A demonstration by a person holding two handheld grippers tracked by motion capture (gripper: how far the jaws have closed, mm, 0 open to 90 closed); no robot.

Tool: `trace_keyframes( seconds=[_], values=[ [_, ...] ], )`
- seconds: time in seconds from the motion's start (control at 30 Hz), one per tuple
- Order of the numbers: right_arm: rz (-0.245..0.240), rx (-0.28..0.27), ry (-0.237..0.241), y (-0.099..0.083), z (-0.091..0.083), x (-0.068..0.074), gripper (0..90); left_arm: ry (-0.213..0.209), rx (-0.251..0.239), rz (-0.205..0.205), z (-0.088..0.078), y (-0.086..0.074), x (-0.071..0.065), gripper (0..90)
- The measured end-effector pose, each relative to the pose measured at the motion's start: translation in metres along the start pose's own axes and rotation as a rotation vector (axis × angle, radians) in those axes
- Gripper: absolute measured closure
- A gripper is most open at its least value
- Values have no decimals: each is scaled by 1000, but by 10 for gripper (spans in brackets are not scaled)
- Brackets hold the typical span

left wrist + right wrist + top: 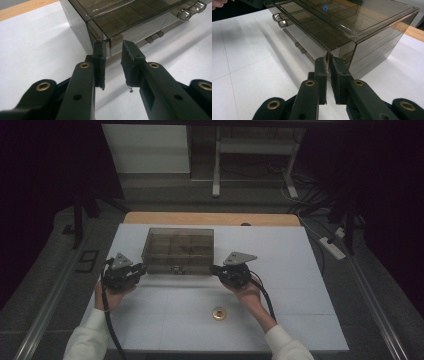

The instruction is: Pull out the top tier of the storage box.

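A smoky see-through drawer box (177,245) stands at the back middle of the white table (300,320). My left gripper (142,268) is at the box's front left corner. In the left gripper view that gripper (113,47) is open, its tips on either side of the corner edge of the box (140,20) without pressing on it. My right gripper (212,268) is at the front right corner. In the right gripper view it (329,61) is shut on the thin corner lip of the box (362,25). Clear drawer knobs (279,21) stick out of the front.
A small round gold-coloured object (218,313) lies on the table in front, between my forearms. A wooden edge (210,218) runs behind the white top. A power strip (332,247) and cables lie on the floor to the right.
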State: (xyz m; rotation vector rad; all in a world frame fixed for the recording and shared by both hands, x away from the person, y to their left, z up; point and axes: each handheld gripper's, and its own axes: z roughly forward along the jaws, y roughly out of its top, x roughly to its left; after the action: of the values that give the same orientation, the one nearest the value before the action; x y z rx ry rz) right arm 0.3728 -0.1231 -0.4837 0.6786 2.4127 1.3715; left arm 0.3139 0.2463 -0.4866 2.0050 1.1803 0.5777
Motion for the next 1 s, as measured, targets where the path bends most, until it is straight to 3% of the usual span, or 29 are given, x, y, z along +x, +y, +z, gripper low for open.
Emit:
trace_keyframes(
  seconds=[0.23,1.0],
  values=[
    [3,1,2,0,-1,1,823,-12,-2,-19,-2,-1,-1,726],
    [-1,-5,1,-1,-5,4,823,-5,2,5,-6,-5,-5,737]
  ],
)
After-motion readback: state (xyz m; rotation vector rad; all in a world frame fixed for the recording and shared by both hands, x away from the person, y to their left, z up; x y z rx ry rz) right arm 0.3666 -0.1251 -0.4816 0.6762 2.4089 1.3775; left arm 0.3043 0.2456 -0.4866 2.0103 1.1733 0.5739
